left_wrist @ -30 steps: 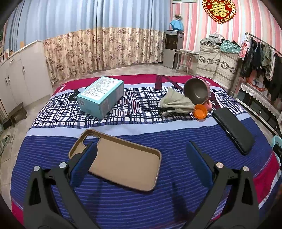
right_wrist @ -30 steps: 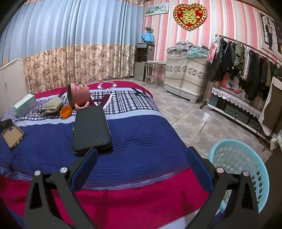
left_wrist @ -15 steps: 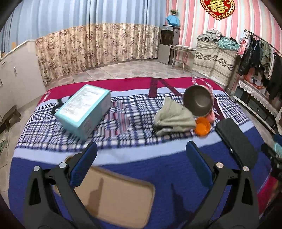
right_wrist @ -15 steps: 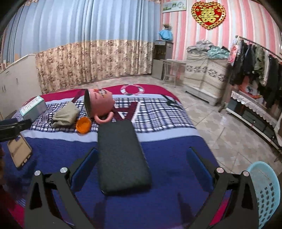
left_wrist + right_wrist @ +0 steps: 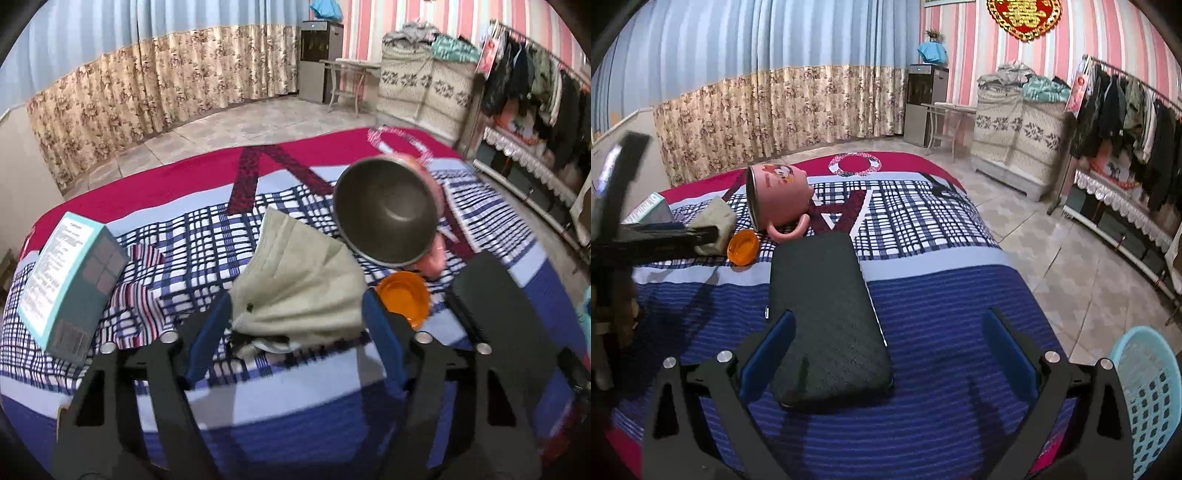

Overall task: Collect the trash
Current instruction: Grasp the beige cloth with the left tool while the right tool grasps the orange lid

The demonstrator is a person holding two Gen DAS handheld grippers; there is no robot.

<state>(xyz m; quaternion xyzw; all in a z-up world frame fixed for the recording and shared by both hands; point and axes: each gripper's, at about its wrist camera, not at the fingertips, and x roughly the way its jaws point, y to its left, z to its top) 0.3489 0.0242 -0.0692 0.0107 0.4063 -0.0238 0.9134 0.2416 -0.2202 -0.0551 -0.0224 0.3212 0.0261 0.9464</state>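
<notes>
Since a second ago my left tongs (image 5: 295, 325) have swept past the phone case to the crumpled beige cloth (image 5: 295, 273) on the bed (image 5: 295, 398) and are closing around it, pads not yet pressing, while my right tongs (image 5: 886, 354) hang spread wide over the black pouch (image 5: 827, 321), gripping nothing. Nothing looks collected yet: the blue basket (image 5: 1152, 391) on the floor shows no contents. Farther off, the orange lid (image 5: 404, 297), the tipped, empty pink mug (image 5: 388, 210) and the teal box (image 5: 70, 284) still lie on the bed.

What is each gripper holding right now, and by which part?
Nothing yet. The left gripper is closing around the beige cloth's near end; the right gripper is open, empty.
</notes>
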